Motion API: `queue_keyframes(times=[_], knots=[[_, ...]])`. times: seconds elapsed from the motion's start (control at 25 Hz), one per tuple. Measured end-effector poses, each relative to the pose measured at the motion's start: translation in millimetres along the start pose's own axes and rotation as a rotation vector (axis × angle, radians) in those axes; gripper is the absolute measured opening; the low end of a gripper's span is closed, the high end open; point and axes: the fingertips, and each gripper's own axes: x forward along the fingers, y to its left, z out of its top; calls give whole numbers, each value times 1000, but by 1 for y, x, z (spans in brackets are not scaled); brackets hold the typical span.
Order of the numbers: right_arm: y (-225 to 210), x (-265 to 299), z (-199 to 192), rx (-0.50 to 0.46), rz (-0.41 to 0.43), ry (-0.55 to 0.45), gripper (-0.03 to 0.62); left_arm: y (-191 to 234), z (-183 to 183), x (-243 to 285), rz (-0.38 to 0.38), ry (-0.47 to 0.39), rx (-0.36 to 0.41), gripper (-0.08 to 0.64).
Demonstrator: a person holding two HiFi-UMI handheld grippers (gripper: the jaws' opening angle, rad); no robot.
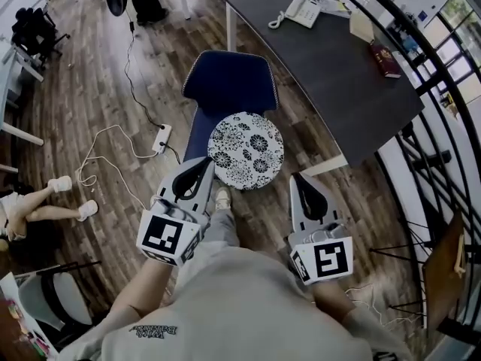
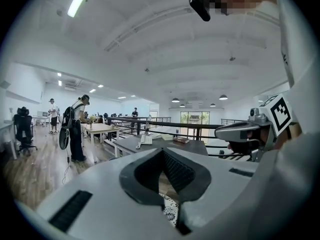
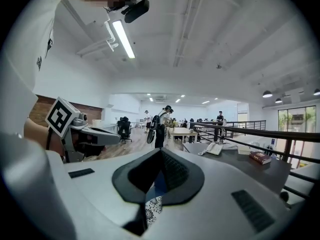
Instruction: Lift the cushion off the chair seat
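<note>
On plank flooring, blue chair beside dark desk

A blue chair stands on a wooden floor, with a round flower-patterned cushion lying on its near part. Beside the chair's left side a white power strip lies on the floor, and a pale cable loops away from it. To the chair's right stands a dark table. A white telephone lies by the table's far edge and a dark red book near its right edge.
</note>
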Motion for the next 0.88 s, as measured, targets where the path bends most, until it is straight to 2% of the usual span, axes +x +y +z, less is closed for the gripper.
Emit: queue_keyframes(times=[0.16, 0.56, 0.88], knots=[[-7, 50, 12, -9, -17, 9, 3, 37, 10, 30, -35, 8, 9, 3], [-30, 144, 25, 3, -61, 51, 3, 102, 52, 89, -114, -83, 56, 3], [-40, 197, 33, 11, -62, 59, 3, 148, 54, 115, -68, -30, 50, 3]])
